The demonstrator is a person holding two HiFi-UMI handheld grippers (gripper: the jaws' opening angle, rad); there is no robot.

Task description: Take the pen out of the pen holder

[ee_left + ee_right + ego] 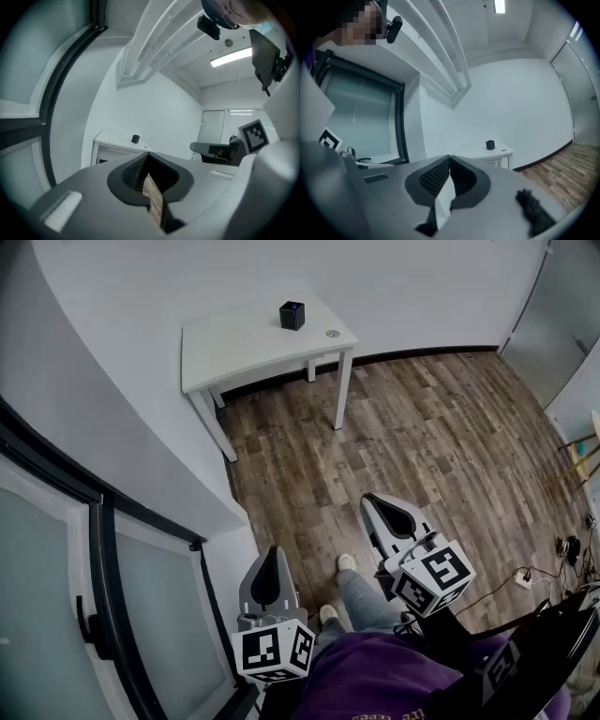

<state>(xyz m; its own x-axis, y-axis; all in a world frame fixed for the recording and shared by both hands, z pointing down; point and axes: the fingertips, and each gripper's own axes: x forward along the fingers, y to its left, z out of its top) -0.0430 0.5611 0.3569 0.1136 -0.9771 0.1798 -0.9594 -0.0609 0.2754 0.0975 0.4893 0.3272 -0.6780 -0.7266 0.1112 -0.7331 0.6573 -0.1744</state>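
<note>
A small black pen holder [292,315] stands on the far side of a white table [239,348] against the wall; something blue shows in its top. The holder is tiny in the left gripper view [135,138] and in the right gripper view [490,145]. Both grippers are held close to the person's body, far from the table. My left gripper [273,552] [149,153] has its jaws together with nothing between them. My right gripper [371,499] [450,157] is also shut and empty, pointing roughly toward the table.
Wood floor [422,437] lies between the person's feet [346,562] and the table. A curved white wall [112,418] and a dark-framed glass panel [56,615] run along the left. A small round disc [332,334] lies on the table. Cables and a power strip [523,579] are at the right.
</note>
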